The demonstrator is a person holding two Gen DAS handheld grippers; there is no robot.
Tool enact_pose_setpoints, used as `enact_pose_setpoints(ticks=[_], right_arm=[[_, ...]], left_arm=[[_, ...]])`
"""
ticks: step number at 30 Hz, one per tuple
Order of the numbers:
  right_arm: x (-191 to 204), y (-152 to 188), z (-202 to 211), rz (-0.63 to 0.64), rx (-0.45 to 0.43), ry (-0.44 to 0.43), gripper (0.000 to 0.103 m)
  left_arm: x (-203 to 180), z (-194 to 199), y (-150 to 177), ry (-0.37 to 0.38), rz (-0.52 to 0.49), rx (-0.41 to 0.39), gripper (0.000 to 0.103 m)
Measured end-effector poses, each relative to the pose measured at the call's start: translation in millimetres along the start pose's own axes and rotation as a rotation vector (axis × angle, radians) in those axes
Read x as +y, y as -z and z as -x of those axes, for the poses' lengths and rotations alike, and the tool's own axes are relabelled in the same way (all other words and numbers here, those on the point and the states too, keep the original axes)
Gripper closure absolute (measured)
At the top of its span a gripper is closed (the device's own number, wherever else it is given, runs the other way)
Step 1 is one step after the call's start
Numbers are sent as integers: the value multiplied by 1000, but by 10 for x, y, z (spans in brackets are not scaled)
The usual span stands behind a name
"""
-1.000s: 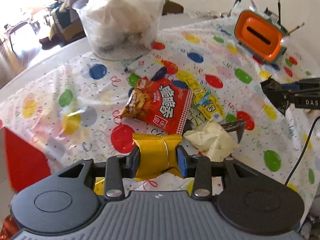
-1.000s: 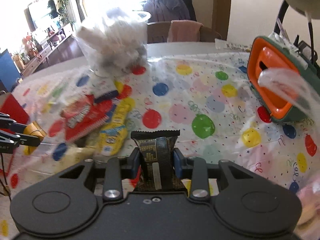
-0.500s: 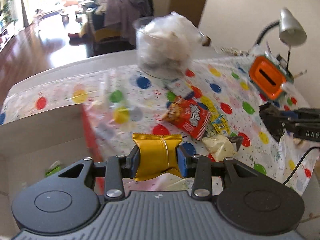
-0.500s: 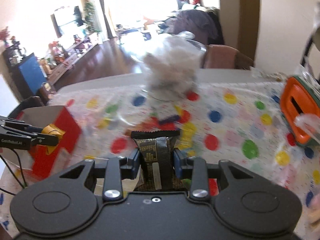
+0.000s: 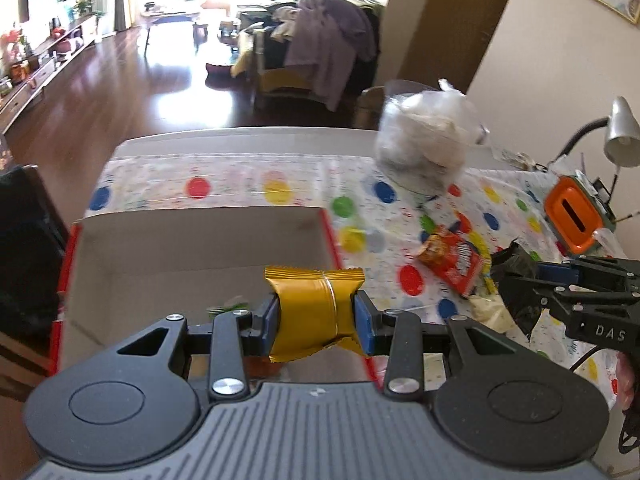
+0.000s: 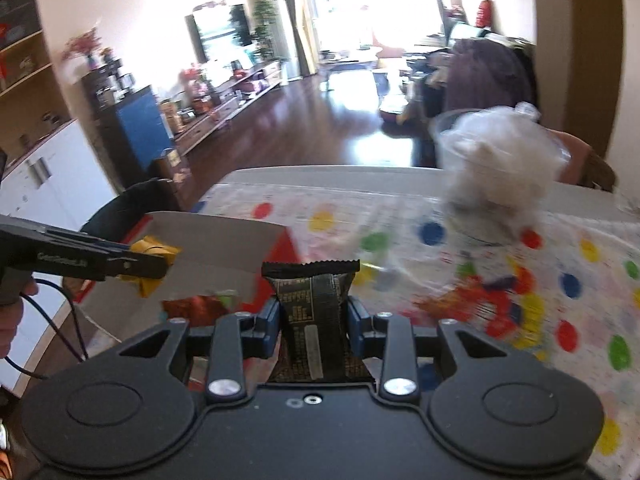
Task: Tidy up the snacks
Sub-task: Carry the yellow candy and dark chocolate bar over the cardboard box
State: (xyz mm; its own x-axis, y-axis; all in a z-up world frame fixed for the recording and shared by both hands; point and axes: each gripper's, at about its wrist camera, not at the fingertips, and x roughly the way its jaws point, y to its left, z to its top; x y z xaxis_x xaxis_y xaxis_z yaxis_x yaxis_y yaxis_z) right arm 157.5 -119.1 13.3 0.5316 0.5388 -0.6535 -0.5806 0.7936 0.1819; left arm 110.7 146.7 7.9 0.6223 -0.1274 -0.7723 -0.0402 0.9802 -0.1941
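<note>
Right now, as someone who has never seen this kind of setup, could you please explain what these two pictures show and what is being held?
No robot arm here: a person holds a hand-held gripper in each hand, and each carries a camera looking along its two fingers. One picture comes from the left gripper, shut on a gold snack packet over an open cardboard box. The other comes from the right gripper, shut on a black snack packet. Each gripper also shows at the edge of the other's picture. The table wears a polka-dot tablecloth, with a red snack bag, a clear tub of white wrapped things and an orange-fronted gadget.
</note>
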Motion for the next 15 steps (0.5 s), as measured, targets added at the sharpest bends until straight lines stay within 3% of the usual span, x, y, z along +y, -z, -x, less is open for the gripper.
enact_pose_setpoints(ticks=[10, 15], right_arm=[[701, -194, -591, 66, 55, -59, 69], [939, -242, -981, 91, 105, -48, 70]], left_arm=[[693, 2, 39, -115, 62, 23, 65], [994, -117, 76, -178, 80, 63, 65]])
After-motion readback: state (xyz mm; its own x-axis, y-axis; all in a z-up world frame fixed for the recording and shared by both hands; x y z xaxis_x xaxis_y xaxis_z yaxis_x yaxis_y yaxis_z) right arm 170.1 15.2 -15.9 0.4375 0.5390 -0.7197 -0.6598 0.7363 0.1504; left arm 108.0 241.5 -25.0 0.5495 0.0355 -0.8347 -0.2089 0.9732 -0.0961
